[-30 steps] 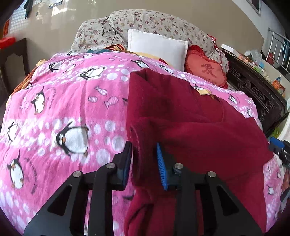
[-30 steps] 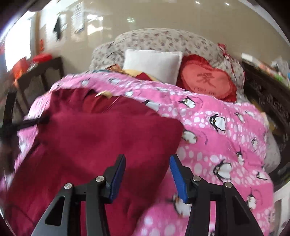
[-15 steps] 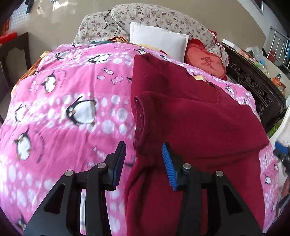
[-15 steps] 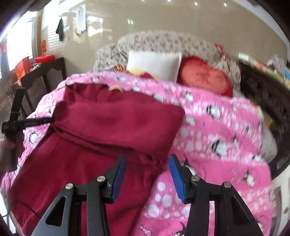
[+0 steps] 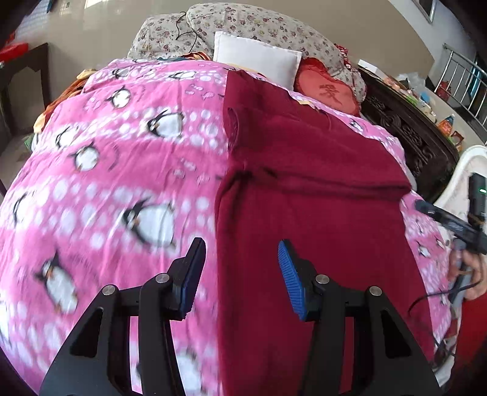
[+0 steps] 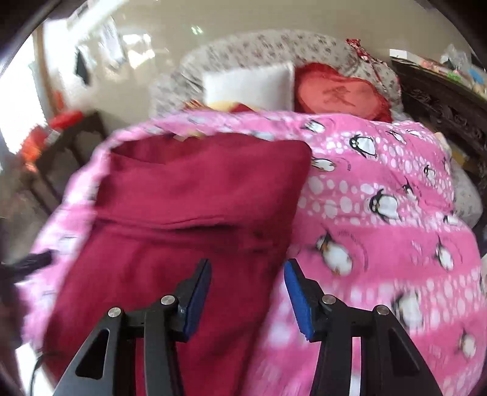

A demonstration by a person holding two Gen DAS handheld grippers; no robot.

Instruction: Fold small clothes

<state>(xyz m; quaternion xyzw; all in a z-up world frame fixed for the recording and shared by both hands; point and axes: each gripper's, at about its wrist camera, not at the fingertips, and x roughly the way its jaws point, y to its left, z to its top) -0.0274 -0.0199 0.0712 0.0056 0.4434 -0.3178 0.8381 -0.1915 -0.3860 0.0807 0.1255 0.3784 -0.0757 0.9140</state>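
Note:
A dark red garment (image 5: 304, 195) lies flat on the pink penguin blanket (image 5: 121, 170), its upper part folded down across the body. My left gripper (image 5: 240, 274) is open and empty, above the garment's left edge near the lower half. My right gripper (image 6: 246, 292) is open and empty, above the garment's (image 6: 182, 213) right edge. The right gripper also shows at the right rim of the left wrist view (image 5: 456, 225), held in a hand.
A white pillow (image 5: 258, 58), a red heart cushion (image 5: 328, 91) and floral bedding (image 5: 243, 24) lie at the bed's head. A dark carved wooden frame (image 5: 414, 140) runs along the right side. A dark table (image 6: 70, 137) stands left.
My left gripper let go of the folded sleeve and opened. Both grippers drew back toward the garment's lower half. The folded upper part now lies flat.

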